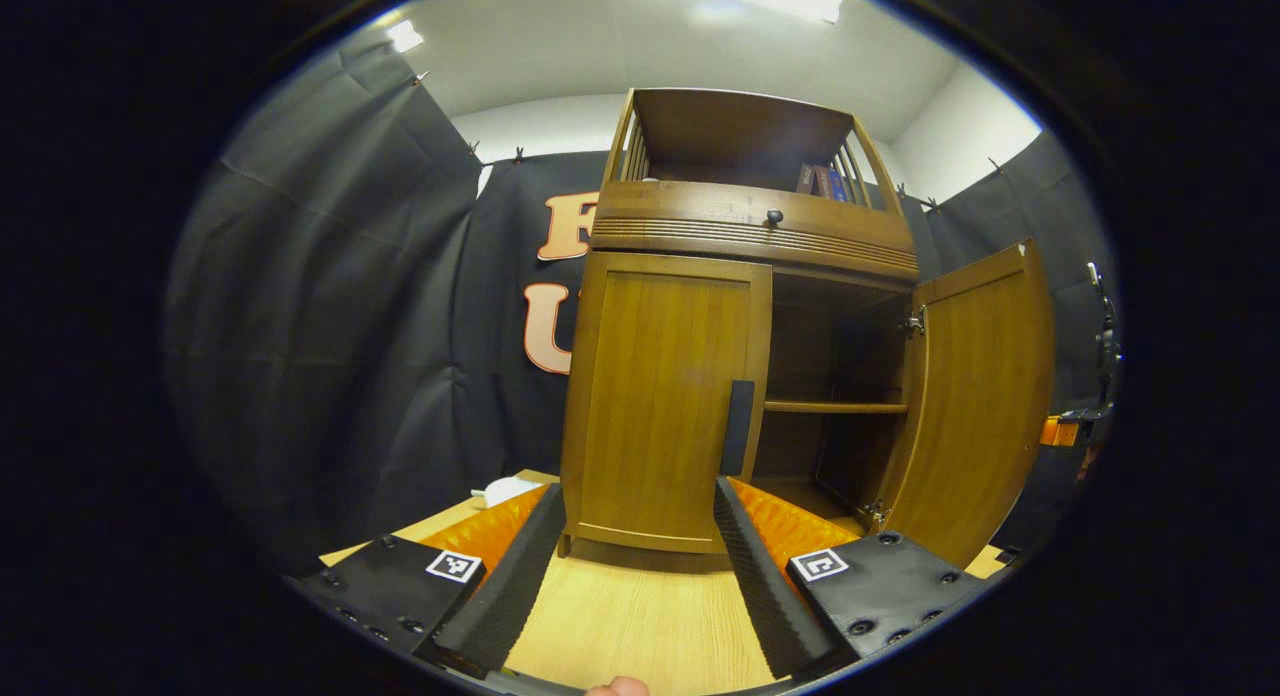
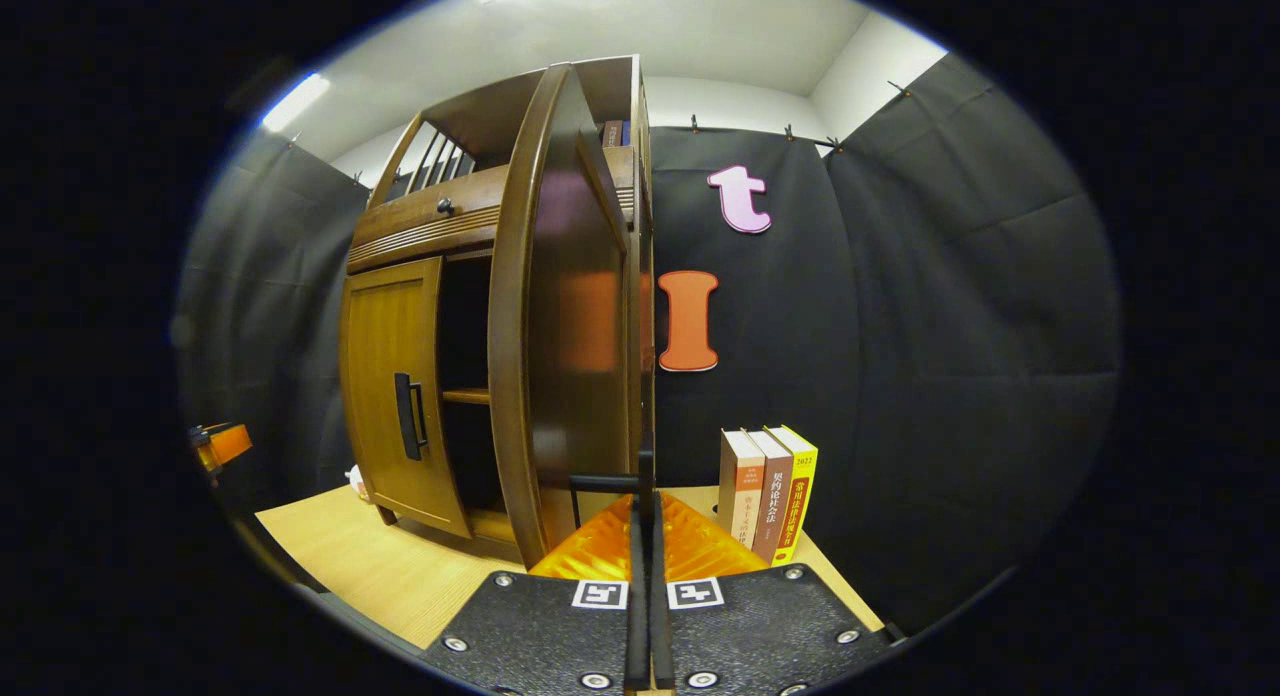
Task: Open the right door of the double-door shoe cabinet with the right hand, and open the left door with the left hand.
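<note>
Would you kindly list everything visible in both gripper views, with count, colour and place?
Wooden double-door shoe cabinet: one, brown, standing on the table.
Left door: one, brown, closed, with a dark vertical handle.
Right door: one, brown, swung open.
Inner shelf: one, brown, inside the open half.
Drawer knob: one, dark, above the doors.
Upright books: three, orange-white, brown and yellow, on the table right of the cabinet.
Light wooden table: one, pale.
White crumpled object: one, left of the cabinet.
Left gripper: open, facing the left door.
Right gripper: fingers together at the right door's handle.
</note>
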### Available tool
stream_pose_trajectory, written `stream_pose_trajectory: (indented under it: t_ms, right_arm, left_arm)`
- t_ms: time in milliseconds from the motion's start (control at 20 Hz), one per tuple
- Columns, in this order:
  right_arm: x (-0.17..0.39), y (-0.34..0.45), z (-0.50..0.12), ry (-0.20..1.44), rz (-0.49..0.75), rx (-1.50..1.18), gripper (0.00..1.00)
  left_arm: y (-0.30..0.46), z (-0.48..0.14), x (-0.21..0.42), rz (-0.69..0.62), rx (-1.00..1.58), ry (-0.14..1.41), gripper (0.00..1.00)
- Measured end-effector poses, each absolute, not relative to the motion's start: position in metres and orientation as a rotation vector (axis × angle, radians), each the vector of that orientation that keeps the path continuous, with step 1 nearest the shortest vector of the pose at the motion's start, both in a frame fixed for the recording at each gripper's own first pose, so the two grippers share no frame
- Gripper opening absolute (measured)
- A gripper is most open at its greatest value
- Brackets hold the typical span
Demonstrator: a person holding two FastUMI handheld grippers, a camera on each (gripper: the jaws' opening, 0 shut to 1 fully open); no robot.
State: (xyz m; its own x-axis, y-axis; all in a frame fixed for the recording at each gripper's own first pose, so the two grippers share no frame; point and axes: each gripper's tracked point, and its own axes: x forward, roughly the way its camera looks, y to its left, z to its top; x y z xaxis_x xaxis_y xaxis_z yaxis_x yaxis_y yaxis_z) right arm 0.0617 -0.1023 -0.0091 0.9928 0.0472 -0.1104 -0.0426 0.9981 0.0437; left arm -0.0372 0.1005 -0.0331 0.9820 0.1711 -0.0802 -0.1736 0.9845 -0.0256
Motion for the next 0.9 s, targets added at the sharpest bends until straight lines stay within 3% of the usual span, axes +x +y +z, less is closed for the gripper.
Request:
stream_pose_trajectory:
  t_ms: [100,400,500,550,650,700,750,900]
  right_arm:
    - [0.063,-0.112,-0.009,0.105,0.077,0.063,0.00]
    - [0.065,-0.124,-0.011,0.099,0.175,0.035,0.01]
    - [0.065,-0.124,-0.012,0.108,0.187,0.001,0.08]
    - [0.063,-0.124,-0.012,0.112,0.186,-0.007,0.03]
    - [0.058,-0.124,-0.013,0.111,0.184,0.016,0.03]
    - [0.053,-0.125,-0.014,0.110,0.184,0.038,0.08]
    - [0.042,-0.125,-0.016,0.106,0.183,0.056,0.03]
    - [0.020,-0.130,-0.023,0.125,0.175,0.047,0.03]
  left_arm:
    - [0.099,-0.043,-0.039,0.209,0.008,0.093,0.97]
    - [0.069,-0.057,-0.044,0.256,-0.013,0.121,0.94]
    - [0.055,-0.054,-0.043,0.252,-0.023,0.117,0.94]
    - [0.047,-0.054,-0.043,0.245,-0.019,0.118,0.94]
    - [0.037,-0.050,-0.043,0.241,0.006,0.111,0.94]
    - [0.033,-0.049,-0.042,0.240,0.015,0.107,0.94]
    - [0.027,-0.049,-0.042,0.234,0.017,0.106,0.94]
    - [0.014,-0.051,-0.033,0.210,0.021,0.114,0.94]
